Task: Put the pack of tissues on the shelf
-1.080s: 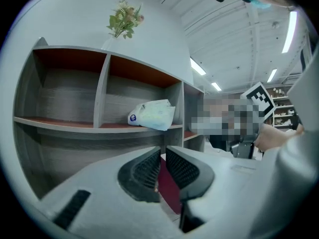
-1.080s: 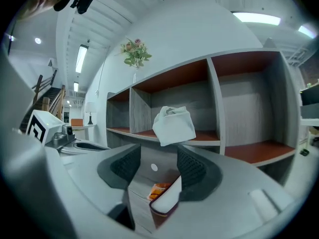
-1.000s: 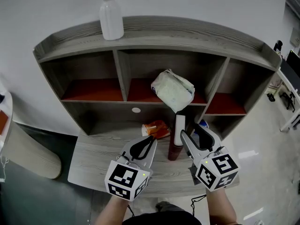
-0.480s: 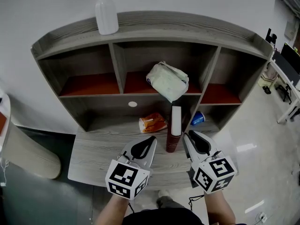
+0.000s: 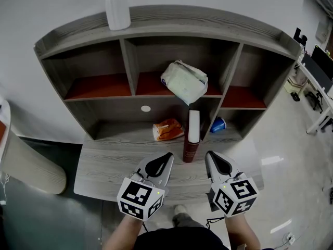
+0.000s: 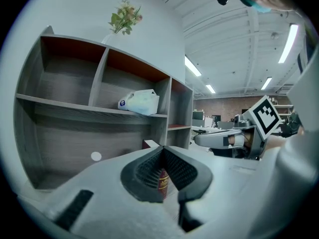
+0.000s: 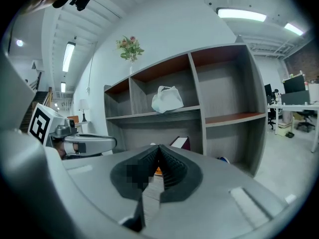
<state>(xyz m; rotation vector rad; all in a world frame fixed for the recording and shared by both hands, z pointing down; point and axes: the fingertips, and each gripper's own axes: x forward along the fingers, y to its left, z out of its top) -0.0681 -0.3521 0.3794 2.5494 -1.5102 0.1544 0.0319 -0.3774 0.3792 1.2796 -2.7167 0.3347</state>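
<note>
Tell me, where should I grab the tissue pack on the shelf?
Probably its front end, coming straight from the front: the tissue pack lies in the middle cubby of the shelf, walls on both sides, its front poking over the edge.

desk top [image 5: 112, 163]: grey wood grain | orange packet [image 5: 167, 130]: lies flat at the back of it | dark red carton [image 5: 190, 151]: upright, white upper face, just right of the packet | blue cup [image 5: 218, 124]: near the carton, further right | white vase [image 5: 117, 10]: upright before the white wall, holding flowers [image 6: 125, 16]
</note>
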